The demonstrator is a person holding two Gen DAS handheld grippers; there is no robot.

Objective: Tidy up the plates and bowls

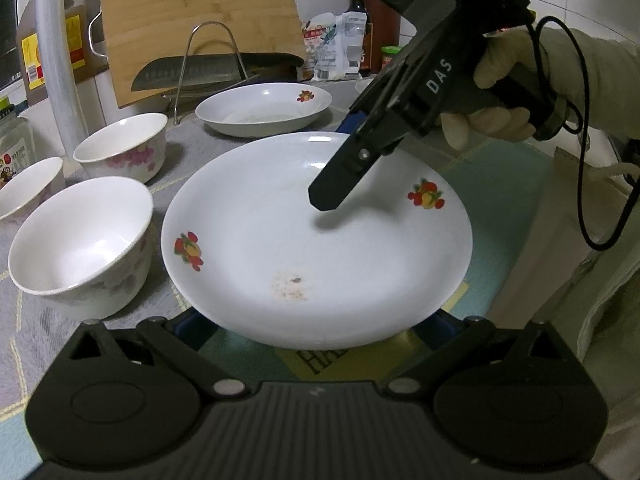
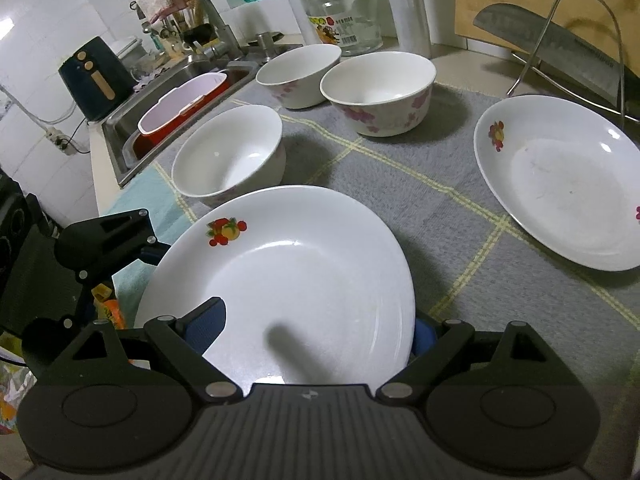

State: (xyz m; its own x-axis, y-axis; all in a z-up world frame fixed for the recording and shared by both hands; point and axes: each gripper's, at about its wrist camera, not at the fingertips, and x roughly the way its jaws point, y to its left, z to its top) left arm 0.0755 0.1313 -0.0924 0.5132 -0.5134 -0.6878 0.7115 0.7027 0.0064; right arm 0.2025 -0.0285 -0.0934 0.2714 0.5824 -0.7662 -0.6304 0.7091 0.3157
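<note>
Home kitchen: steel sink (image 2: 132, 148), faucet (image 2: 200, 8), cutting board (image 1: 200, 20), cleaver (image 2: 560, 48)

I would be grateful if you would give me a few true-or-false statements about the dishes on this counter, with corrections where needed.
1. Three bowls stand on the grey mat. True: the near bowl, the far bowl and the flowered bowl.
2. The near plate carries a fruit print. True.
3. The far plate is stacked on the near plate. False: it lies apart, alone on the mat.
4. The near bowl holds soup. False: it is empty.
5. A cleaver leans in a wire rack. True.
</note>
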